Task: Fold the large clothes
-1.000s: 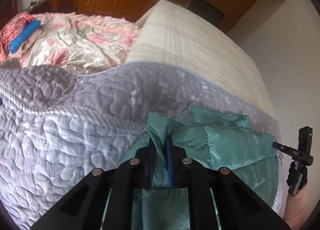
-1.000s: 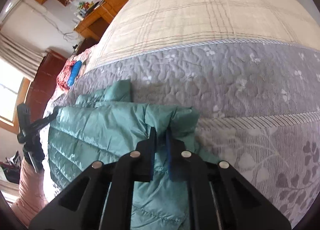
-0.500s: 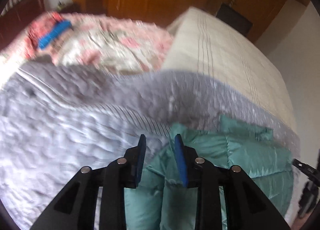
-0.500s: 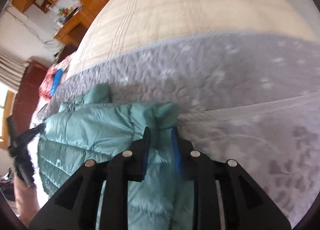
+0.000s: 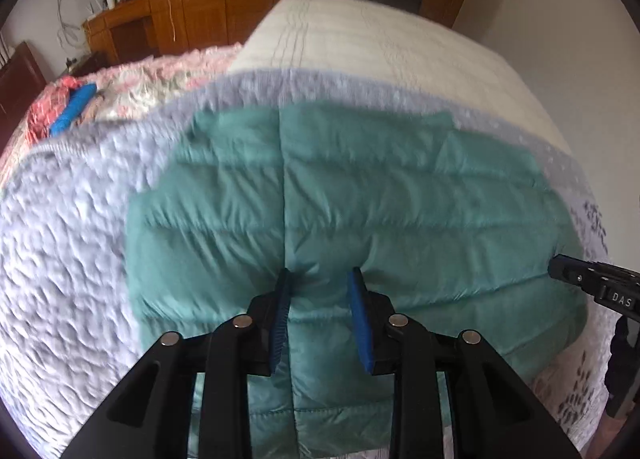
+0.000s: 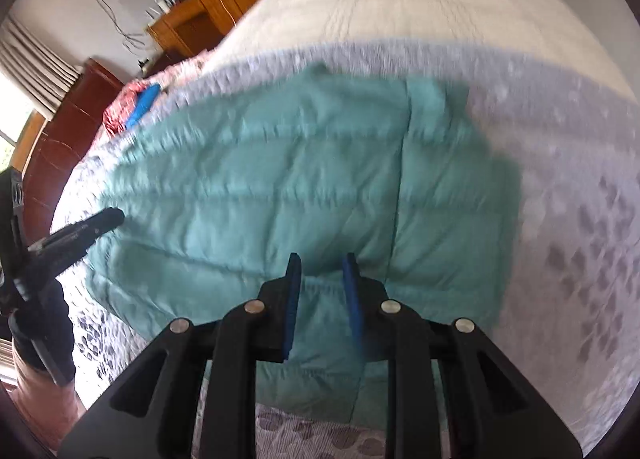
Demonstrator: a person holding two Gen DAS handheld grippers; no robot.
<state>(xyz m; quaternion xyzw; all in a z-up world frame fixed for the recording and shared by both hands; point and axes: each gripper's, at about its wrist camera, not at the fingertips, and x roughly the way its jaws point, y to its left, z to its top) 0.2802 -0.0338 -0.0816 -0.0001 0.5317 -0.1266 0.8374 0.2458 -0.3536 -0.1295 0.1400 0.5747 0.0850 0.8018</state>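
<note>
Green padded jacket (image 5: 360, 195) lies flat on the grey quilt (image 5: 60, 259) of the bed, spread ahead of and beneath both claws. Left claw (image 5: 322, 279): narrow gap, nothing gripped, over the jacket's near edge by a vertical seam. Right claw (image 6: 322, 263): likewise narrowly parted, empty, above the same near edge

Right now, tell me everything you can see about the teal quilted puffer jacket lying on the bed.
The teal quilted puffer jacket looks like shiny padded fabric, stitched in horizontal channels with one vertical seam. It lies spread flat as a folded rectangular slab on the grey quilted bedspread. The left gripper and right gripper are above its near edge with jaws apart, nothing pinched; contact is unclear.
</note>
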